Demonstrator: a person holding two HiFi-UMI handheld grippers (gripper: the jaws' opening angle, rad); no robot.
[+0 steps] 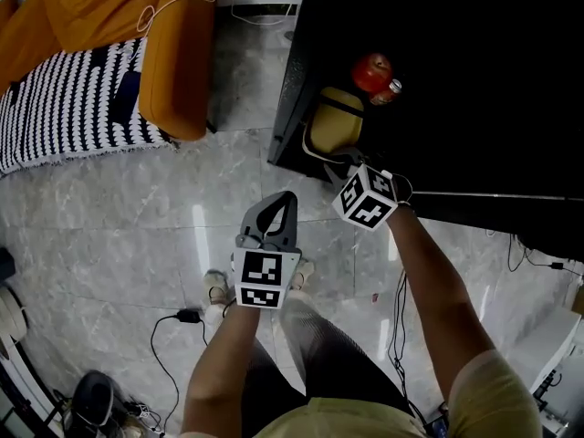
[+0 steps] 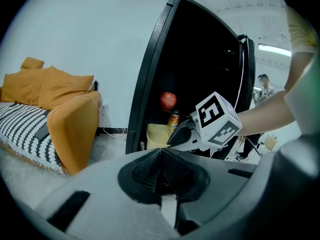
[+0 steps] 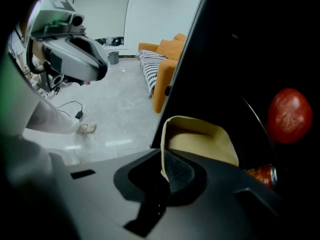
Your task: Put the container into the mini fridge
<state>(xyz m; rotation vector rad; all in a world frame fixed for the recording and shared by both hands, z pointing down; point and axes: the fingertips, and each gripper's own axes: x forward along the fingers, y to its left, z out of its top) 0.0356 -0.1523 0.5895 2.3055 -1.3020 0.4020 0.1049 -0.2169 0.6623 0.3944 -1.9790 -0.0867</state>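
Note:
The container (image 1: 333, 126) is a pale yellow tub sitting in the low front part of the open black mini fridge (image 1: 474, 80). My right gripper (image 1: 341, 161) is shut on the tub's near rim. In the right gripper view the tub's wall (image 3: 200, 139) runs down between the pads of that gripper (image 3: 164, 171). My left gripper (image 1: 281, 206) hangs over the floor, left of the fridge, shut with nothing in it. The left gripper view shows its pads pressed together (image 2: 160, 171), and beyond them the right gripper (image 2: 180, 135) at the container (image 2: 157, 134).
A red apple (image 1: 372, 71) and a small can (image 1: 387, 92) sit inside the fridge just behind the tub. An orange sofa (image 1: 173, 44) with a striped blanket (image 1: 64, 108) stands to the left. A charger and cable (image 1: 187, 316) lie on the marble floor.

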